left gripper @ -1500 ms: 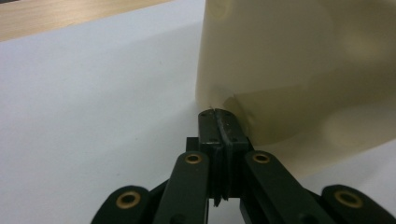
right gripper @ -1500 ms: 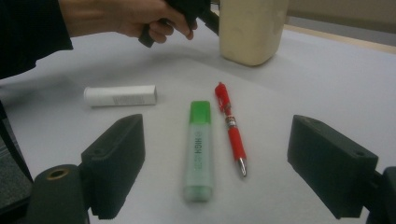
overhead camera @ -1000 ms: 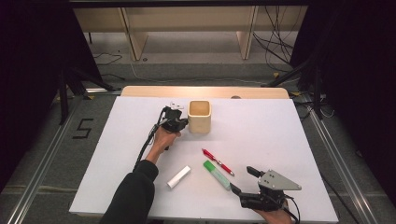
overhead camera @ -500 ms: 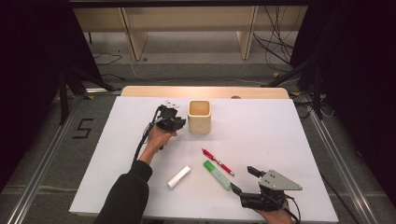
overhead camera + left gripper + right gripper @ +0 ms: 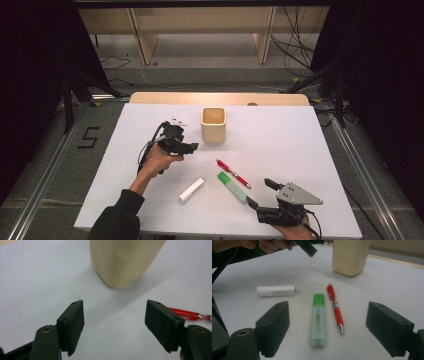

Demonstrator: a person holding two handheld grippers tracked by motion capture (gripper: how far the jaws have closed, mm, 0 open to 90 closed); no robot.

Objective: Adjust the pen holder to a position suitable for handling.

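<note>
Cup point(image 5: 213, 125) — upright near tabletop's far edge, about mid-width | left gripper point(image 5: 187, 148) — just beside cup's left, jaws just opened, spread, nothing between them | right gripper point(image 5: 260, 194) — near front edge, jaws spread, empty | green highlighter point(image 5: 232, 187), red pen point(image 5: 232, 173), white tube point(image 5: 192, 189) — flat between cup and front edge

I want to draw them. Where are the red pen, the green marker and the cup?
red pen point(image 5: 335, 308), right gripper view, middle of barrel
green marker point(image 5: 318, 319), right gripper view, body
cup point(image 5: 213, 127), high view, front wall
</note>
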